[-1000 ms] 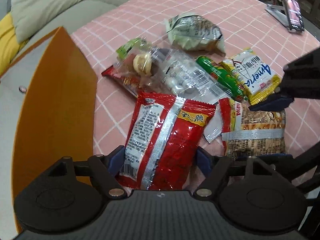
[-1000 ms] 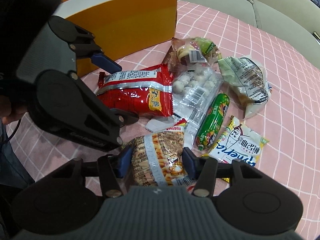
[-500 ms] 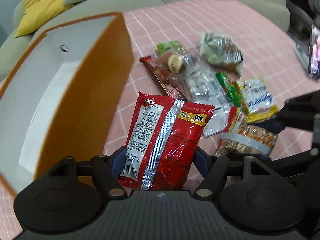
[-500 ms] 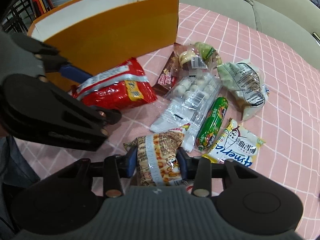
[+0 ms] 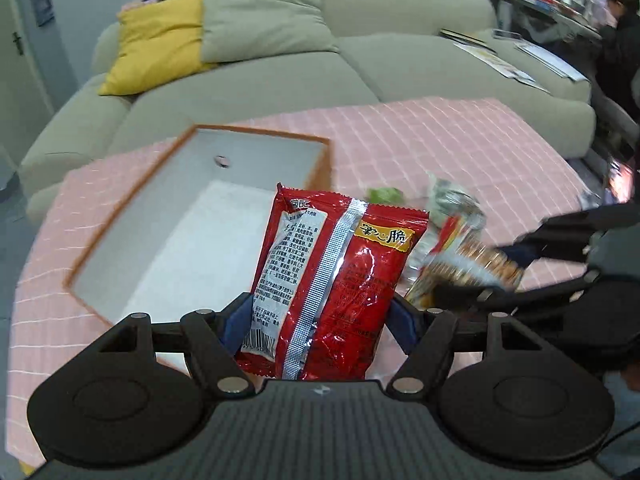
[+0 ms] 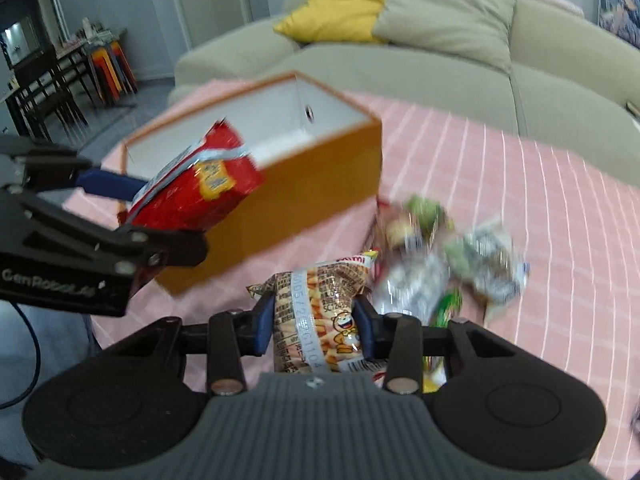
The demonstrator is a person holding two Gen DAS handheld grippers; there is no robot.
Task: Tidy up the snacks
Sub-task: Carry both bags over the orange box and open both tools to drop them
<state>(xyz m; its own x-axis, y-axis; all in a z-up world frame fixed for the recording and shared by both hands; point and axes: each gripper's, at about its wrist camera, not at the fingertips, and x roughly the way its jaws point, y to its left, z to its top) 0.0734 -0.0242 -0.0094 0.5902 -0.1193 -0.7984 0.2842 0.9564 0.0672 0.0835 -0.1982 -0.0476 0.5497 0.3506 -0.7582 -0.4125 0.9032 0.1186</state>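
Note:
My left gripper (image 5: 320, 320) is shut on a red snack bag (image 5: 332, 280) and holds it in the air beside the open orange box (image 5: 120, 216) with white inner walls. From the right wrist view the red bag (image 6: 200, 184) hangs in front of the box's (image 6: 304, 192) near wall. My right gripper (image 6: 316, 320) is shut on a tan snack bag (image 6: 320, 312) with a cartoon figure, lifted above the pink checked cloth (image 6: 520, 184). That tan bag (image 5: 464, 264) also shows at the right of the left wrist view. Several other snacks (image 6: 440, 248) lie blurred on the cloth.
A grey sofa (image 5: 360, 52) with a yellow cushion (image 5: 160, 40) and a beige one stands behind the table. A person in dark clothes (image 5: 620, 40) sits at the far right by a desk. Dark chairs and stools (image 6: 60, 76) stand at the far left.
Both grippers rose off the cloth with their bags. The left one rolled and swung toward the box, so its inside now shows. The right jaws closed tighter on the tan bag.

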